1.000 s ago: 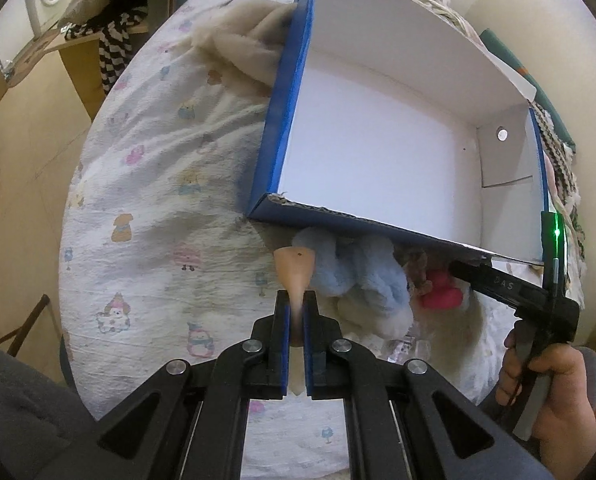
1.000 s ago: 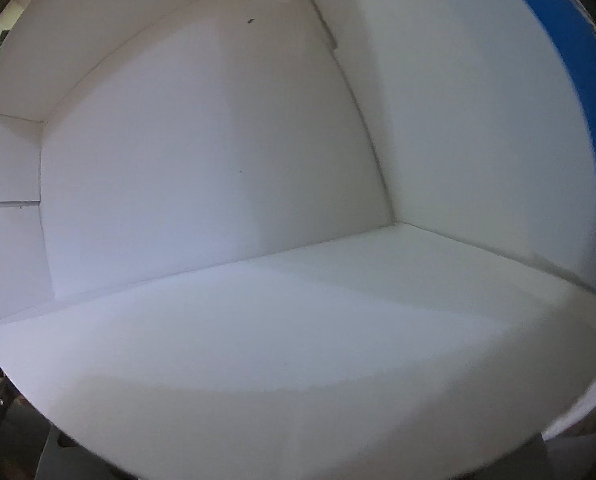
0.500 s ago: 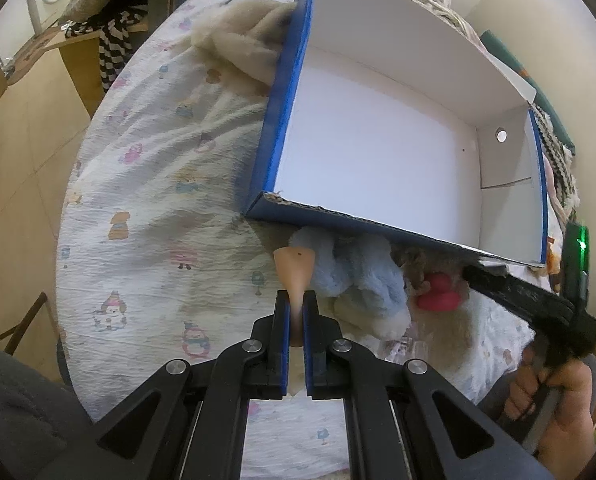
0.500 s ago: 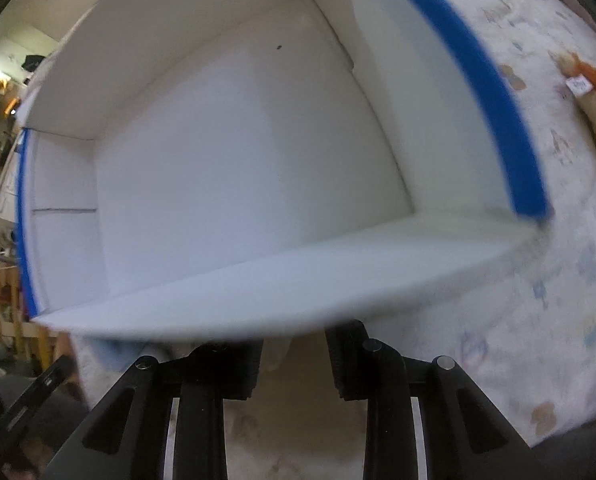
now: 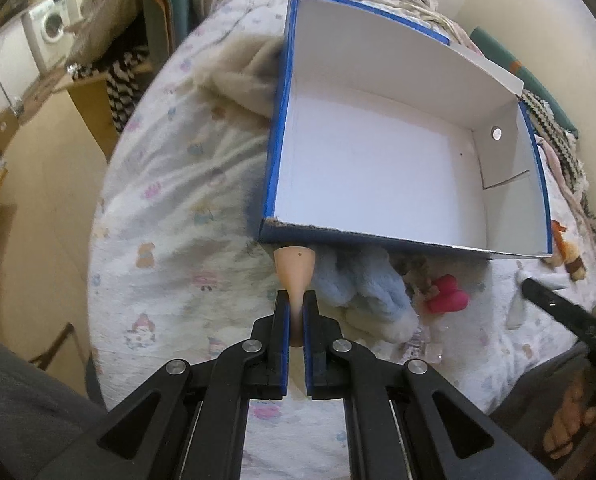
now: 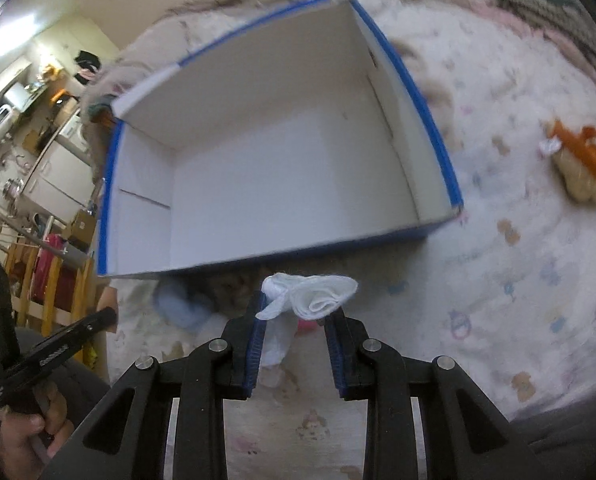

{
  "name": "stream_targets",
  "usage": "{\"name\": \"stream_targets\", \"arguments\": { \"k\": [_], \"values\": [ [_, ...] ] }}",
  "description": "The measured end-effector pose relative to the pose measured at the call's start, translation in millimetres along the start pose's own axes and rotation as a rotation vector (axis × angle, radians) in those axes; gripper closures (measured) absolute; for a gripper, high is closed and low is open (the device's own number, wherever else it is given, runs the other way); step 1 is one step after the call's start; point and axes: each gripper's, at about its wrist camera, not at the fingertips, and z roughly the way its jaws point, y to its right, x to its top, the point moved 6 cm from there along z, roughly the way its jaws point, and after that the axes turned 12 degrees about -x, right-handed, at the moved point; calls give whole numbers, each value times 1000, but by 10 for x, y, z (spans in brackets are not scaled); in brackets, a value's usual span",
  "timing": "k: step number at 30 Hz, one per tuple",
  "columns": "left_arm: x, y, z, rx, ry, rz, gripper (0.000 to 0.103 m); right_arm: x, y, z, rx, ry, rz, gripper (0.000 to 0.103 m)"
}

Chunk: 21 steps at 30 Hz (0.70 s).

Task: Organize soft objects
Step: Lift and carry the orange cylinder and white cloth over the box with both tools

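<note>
Two grippers loaded: your left gripper [image 5: 294, 305] is clamped on a peach cone-shaped toy [image 5: 294, 268] at lower centre; your right gripper [image 6: 298, 312] has white folded cloth [image 6: 309, 294] at its spread fingertips. Blue-edged white box [image 5: 274, 168] sits beyond, upper centre.

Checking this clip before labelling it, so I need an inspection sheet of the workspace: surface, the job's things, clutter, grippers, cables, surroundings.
Surface: bed sheet with a cartoon print, wrinkled.
Job's things: blue box, white inside, nothing in it; light blue plush and pink soft toy against its near wall; orange plush apart on the sheet; beige fluffy item at the box's far corner.
Clutter: nothing seen.
Grippers: left gripper shut on peach cone-shaped piece; right gripper with white folded cloth at its fingertips.
Cables: nothing seen.
Surroundings: washing machine, striped cloth.
</note>
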Motion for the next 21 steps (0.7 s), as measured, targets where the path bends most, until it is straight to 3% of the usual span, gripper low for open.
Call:
{"name": "stream_targets", "arguments": {
  "k": [12, 21],
  "values": [
    [93, 77, -115, 79, 78, 52, 98, 166, -157, -216, 10, 131, -49, 73],
    [348, 204, -243, 85, 127, 84, 98, 444, -131, -370, 14, 229, -45, 73]
  ]
}}
